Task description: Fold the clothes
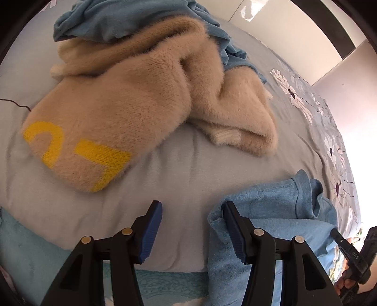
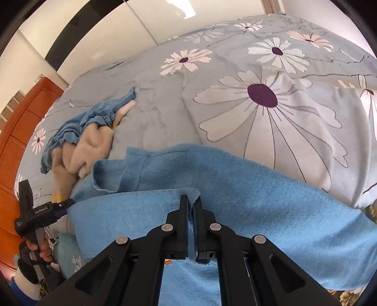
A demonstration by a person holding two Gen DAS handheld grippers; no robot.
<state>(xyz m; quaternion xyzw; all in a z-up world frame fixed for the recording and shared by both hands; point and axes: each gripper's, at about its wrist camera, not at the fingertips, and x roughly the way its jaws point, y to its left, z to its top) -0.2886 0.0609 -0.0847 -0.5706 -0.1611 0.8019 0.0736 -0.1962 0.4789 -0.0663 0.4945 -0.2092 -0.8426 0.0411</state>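
— Where the bed's near edge drops away, what is that blue thing made of?

— The light blue garment (image 2: 235, 188) is a soft, terry-like knit, nappy on the surface, lying across the front of the bed with a hemmed edge and a folded corner showing. The right gripper (image 2: 191, 211) has its jaws pressed together on a raised fold of it.

— And the left one?

— The left gripper (image 1: 193, 230) stands spread wide. Its right blue ribbed pad (image 1: 232, 226) touches the garment's rumpled edge; the other pad hangs over bare sheet. Nothing is pinched between them.

— What lies beyond?

— A beige fuzzy sweater (image 1: 132, 94), long-piled and plush, heaped in thick rolls, with blocky yellow knit marks (image 1: 77, 150) on one end and a white ribbed cuff. A thinner, darker blue cloth (image 1: 113, 21) is crumpled over its far side.

— The bedding?

— Smooth pale blue sheet (image 1: 183, 164), and a quilt (image 2: 271, 94) printed with large white daisies with purple centres. An orange wooden headboard (image 2: 21, 131) stands at the side.

— The person?

— A hand (image 2: 40, 249) grips the left tool's handle, low at the bed's edge.
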